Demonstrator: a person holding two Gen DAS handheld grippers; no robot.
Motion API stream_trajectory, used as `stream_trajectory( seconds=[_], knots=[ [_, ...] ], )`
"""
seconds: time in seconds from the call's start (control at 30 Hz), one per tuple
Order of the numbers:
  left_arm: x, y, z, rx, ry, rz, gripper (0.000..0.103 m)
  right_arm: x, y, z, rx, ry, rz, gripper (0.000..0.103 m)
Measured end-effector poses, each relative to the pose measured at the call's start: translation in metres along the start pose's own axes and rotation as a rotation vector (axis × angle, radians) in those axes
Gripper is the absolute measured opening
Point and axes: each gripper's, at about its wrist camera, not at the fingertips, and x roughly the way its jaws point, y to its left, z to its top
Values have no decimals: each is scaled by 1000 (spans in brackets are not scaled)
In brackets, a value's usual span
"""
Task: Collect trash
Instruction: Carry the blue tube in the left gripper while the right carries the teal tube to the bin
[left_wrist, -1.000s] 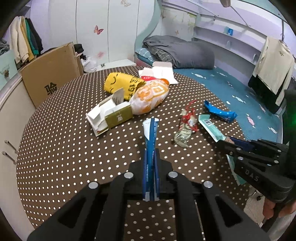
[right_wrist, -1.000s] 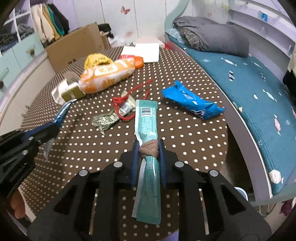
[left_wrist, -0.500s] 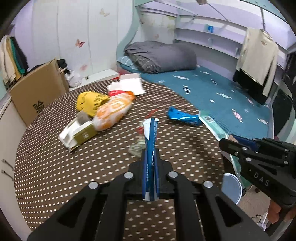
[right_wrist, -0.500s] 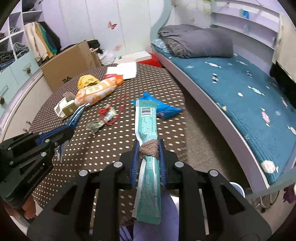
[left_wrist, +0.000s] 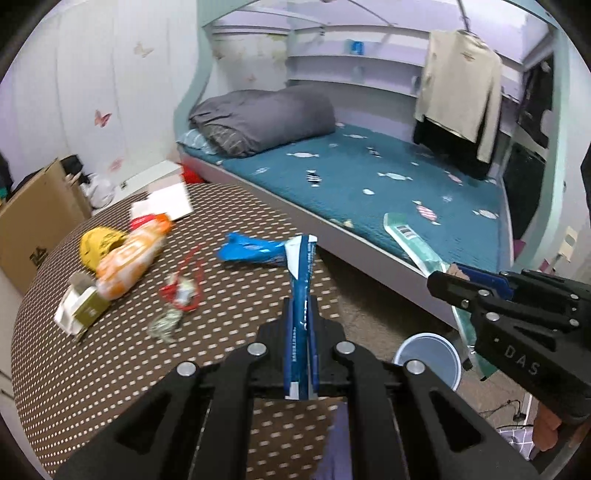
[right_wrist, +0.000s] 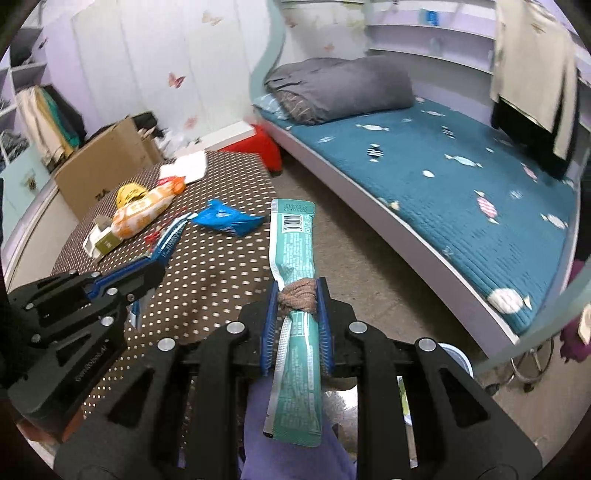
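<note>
Trash lies scattered over the round brown table with white polka dots (left_wrist: 92, 387): an orange plastic snack bag (left_wrist: 129, 260), a crumpled blue foil packet (left_wrist: 251, 251) near the table's far edge, a red-and-silver torn wrapper (left_wrist: 183, 291). Beside the table runs a bed with a teal quilted cover (left_wrist: 369, 177); a pale blue round bin (left_wrist: 428, 360) stands on the floor below. The right gripper (right_wrist: 297, 291) pinches a long teal wrapper (right_wrist: 295, 236) with a brown wad against it. The left gripper (left_wrist: 301, 317), jaws nearly together, clamps a slim blue-and-white wrapper (left_wrist: 301, 269) upright.
</note>
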Motion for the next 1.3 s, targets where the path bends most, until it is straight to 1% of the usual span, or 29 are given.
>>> stream_trajectory(
  seconds=[0.13,0.43,0.8,0.9,1.1,1.3],
  knots=[
    [7,-28,5,42,13,-35,8,-11,-26,-5,54,-16,-37,20],
    [25,-98,13,142,31,-118,8,-24,-86,-21,171,-19,-132,20],
    [43,-175,12,247,67,-229,8,-44,-152,-49,315,-19,-235,20],
    [51,-199,8,286,88,-260,8,-49,-170,-58,358,-19,-270,21],
    [67,-236,-1,348,132,-297,8,-60,-205,-76,448,-21,-351,21],
    [89,-269,-11,404,204,-321,8,-62,-236,-95,520,-1,-430,21]
  ],
)
